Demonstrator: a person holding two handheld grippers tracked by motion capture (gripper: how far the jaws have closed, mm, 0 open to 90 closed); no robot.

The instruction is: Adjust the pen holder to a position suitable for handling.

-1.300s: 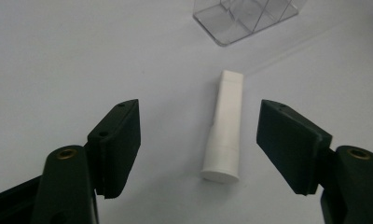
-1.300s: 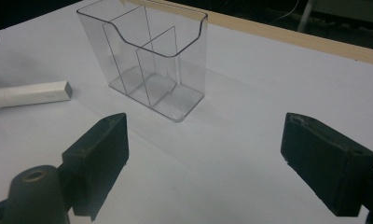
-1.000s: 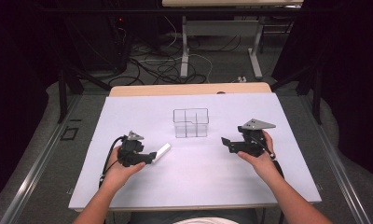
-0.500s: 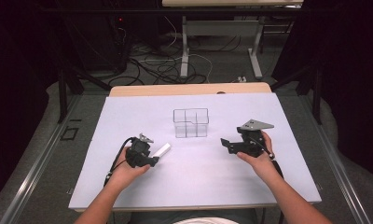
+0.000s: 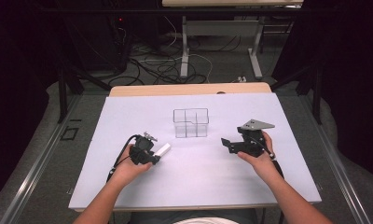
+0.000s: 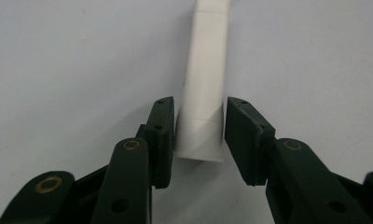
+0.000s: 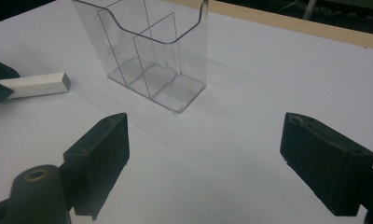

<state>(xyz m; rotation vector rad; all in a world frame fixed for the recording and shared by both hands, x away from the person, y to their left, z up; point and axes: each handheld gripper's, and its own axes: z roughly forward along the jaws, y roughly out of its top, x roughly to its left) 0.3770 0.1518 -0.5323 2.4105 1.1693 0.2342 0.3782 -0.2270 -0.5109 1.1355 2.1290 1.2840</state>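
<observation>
A white rectangular bar [image 5: 162,150] lies flat on the white table cover, left of centre. My left gripper [image 5: 154,157] has its jaws around the bar's near end. In the left gripper view the bar [image 6: 205,70] runs away from me between the two black pads [image 6: 162,135], which hug both its sides. These jaws have just been closing onto it. A clear divided plastic holder [image 5: 190,122] stands upright mid-table. My right gripper [image 5: 227,144] hovers to the holder's right, open, with nothing between its wide jaws [image 7: 205,128]. The right gripper view faces the holder [image 7: 152,56] and the bar [image 7: 35,85].
The white cover [image 5: 198,186] spans the table, with a wooden edge [image 5: 189,88] at the far side. Beyond the table are cables on the floor [image 5: 166,65] and desk legs [image 5: 184,46]. Bare cover lies in front of the holder and between the hands.
My left gripper has slid a little to the right onto the bar's near end, and its jaws have drawn in around it. The right hand and the holder have stayed put.
</observation>
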